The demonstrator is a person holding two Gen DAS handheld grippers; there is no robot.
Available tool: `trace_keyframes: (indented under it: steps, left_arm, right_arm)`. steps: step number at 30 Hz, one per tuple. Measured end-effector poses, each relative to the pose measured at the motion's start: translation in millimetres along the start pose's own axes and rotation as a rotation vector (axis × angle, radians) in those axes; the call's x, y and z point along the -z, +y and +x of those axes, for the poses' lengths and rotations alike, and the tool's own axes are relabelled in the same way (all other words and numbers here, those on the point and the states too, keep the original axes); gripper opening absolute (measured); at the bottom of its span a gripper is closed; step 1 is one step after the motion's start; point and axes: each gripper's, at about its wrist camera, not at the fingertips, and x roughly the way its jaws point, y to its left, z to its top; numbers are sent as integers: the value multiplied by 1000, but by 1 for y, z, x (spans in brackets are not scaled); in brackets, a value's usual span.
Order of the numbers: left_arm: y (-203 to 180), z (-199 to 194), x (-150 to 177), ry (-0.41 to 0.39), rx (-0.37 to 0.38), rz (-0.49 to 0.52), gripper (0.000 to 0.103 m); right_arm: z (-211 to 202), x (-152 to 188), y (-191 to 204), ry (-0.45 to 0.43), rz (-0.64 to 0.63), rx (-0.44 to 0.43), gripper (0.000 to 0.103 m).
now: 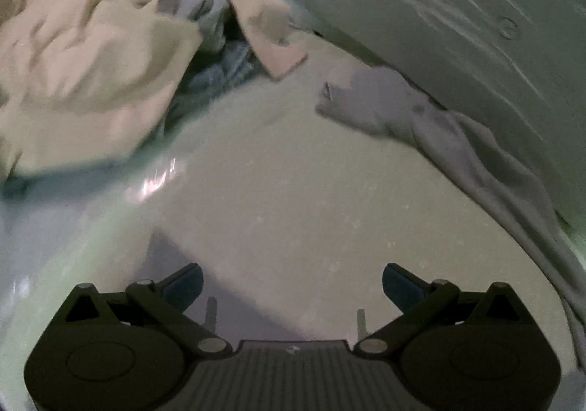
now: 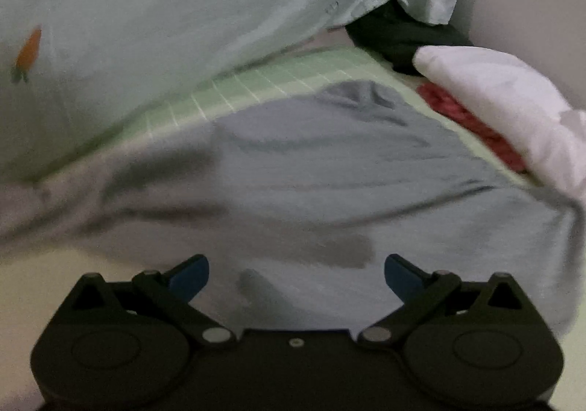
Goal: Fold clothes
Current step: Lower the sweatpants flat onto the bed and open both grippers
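Left wrist view: the left tool (image 1: pixel 292 282) hangs with its blue pads spread wide and nothing between them, above a bare pale surface (image 1: pixel 293 198). A crumpled beige garment (image 1: pixel 91 55) lies at upper left over grey-blue cloth (image 1: pixel 205 15). A grey garment (image 1: pixel 421 114) trails along the right edge, against a pale sheet (image 1: pixel 439 8).

Right wrist view: the right tool (image 2: pixel 296 273) also stands wide apart, empty, over a grey shirt (image 2: pixel 311 173) spread flat on a green gridded mat (image 2: pixel 274 77). A white cloth (image 2: pixel 512 96) covers something red (image 2: pixel 468 114) at right, beside a dark garment (image 2: pixel 399 33).
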Motion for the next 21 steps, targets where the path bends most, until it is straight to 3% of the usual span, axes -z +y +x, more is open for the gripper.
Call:
trace_keyframes:
  steps: [4,13,19,21]
  left_arm:
    - [1,41,-48,13,-17,47,103]
    - [-32,112,-119,-25,17,115,98]
    - [-62,133,-132,-29,33,192,63]
    - [-70,134,-133,-38,38,212,38]
  right_arm:
    - [14,-6,25,54,101,40,103]
    - [9,-8,72,31,-60,133,103]
    - [14,-10,79,62,-24,130,103]
    - [15,-11,80,75,-15,100,103]
